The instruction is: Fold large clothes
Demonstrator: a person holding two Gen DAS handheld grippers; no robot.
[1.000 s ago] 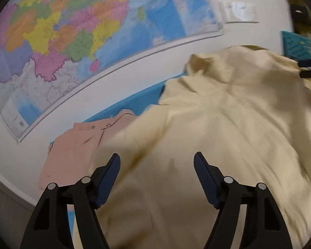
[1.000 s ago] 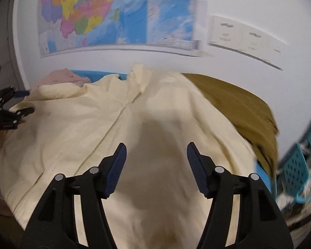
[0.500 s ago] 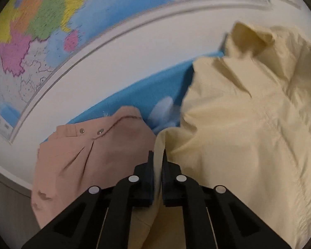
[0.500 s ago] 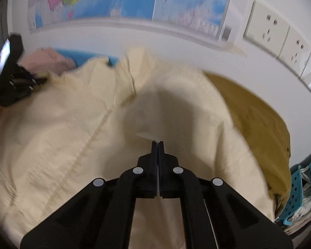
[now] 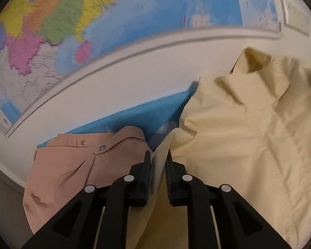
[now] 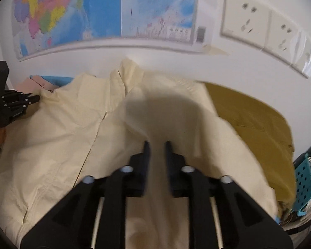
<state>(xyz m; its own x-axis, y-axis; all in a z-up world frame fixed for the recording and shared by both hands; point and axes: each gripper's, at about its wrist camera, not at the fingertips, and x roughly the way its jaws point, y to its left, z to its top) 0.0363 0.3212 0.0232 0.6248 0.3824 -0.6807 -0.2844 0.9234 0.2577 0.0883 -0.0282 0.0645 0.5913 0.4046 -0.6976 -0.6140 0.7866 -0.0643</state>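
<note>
Cream cotton fills the scene: the big pale-yellow shirt (image 6: 76,137) lies spread over the blue table cover (image 5: 134,118) against the wall, collar towards the wall map (image 5: 93,31). An olive garment (image 6: 257,124) lies to its right, a folded pink garment (image 5: 72,166) to its left. Now the left gripper (image 5: 158,157): jaws narrowly apart, just been opening, the shirt's edge between them, pads not pressing on it. Right gripper (image 6: 156,147) over the shirt's middle, jaws also just opening, a narrow gap with nothing pinched.
</note>
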